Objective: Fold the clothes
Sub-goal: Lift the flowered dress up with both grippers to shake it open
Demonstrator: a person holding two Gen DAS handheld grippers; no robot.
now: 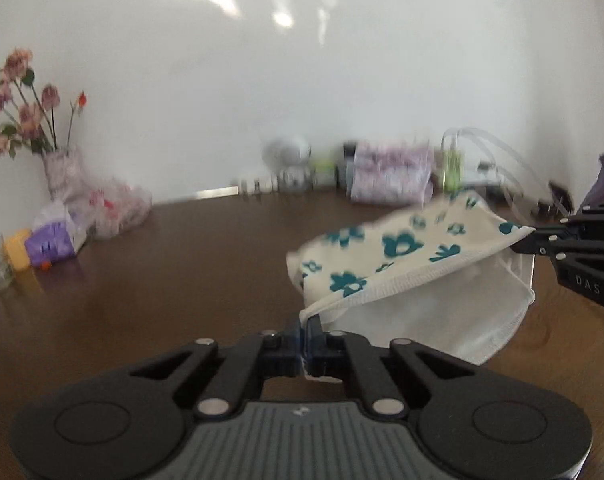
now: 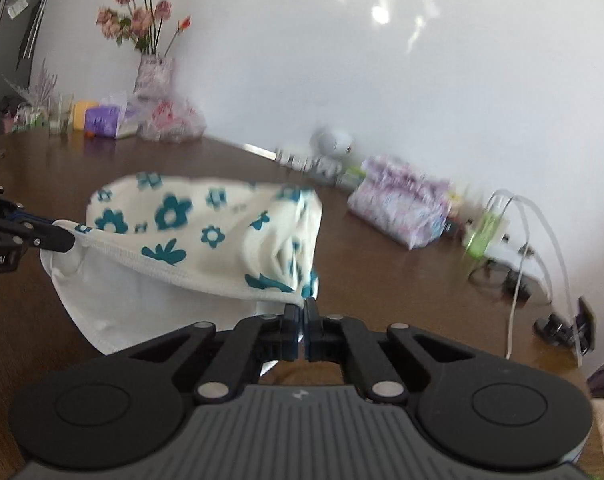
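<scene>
A cream garment with teal flowers [image 1: 402, 256] [image 2: 206, 232] hangs stretched above the brown table [image 1: 162, 272], its plain white inner side sagging beneath. My left gripper [image 1: 305, 322] is shut on one corner of the hem, close to the camera. My right gripper [image 1: 520, 245] enters the left wrist view from the right edge, shut on the opposite corner. In the right wrist view my right gripper [image 2: 303, 305] pinches the hem at the garment's near end, and my left gripper [image 2: 68, 236] holds the far corner at the left. The hem runs taut between the two.
Along the wall stand a vase of pink flowers [image 1: 60, 168], a purple tissue pack [image 1: 48, 246], plastic bags [image 1: 118, 208], a patterned purple pouch [image 1: 390, 178], a small white round device [image 1: 288, 156] and cables with chargers [image 2: 522, 248]. The table [image 2: 382, 272] stretches dark brown around them.
</scene>
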